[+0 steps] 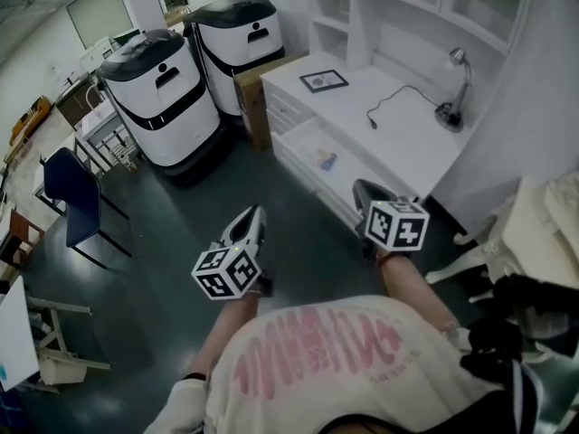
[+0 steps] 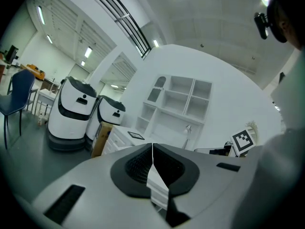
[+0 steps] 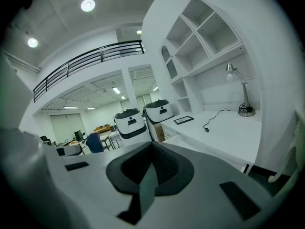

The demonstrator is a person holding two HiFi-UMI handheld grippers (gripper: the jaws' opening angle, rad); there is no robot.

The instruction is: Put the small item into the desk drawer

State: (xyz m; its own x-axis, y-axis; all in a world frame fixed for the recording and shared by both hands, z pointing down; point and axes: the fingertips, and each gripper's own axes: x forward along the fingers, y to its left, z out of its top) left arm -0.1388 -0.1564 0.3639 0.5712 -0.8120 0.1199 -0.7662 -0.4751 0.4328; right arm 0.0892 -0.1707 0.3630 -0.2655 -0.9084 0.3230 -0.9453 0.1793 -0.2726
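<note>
The white desk has a drawer pulled out, and a small blue and orange item lies inside it. My left gripper hovers over the dark floor, short of the drawer, with its jaws shut and nothing between them. My right gripper sits near the drawer's front edge, shut as well and empty. In the left gripper view the left gripper points toward the desk with its jaws meeting. The right gripper faces along the desk top in its own view, its jaws together.
On the desk are a framed picture, a lamp and a black cable. Two white and black robots and a cardboard box stand left of it. A blue chair is at the far left, a white chair at the right.
</note>
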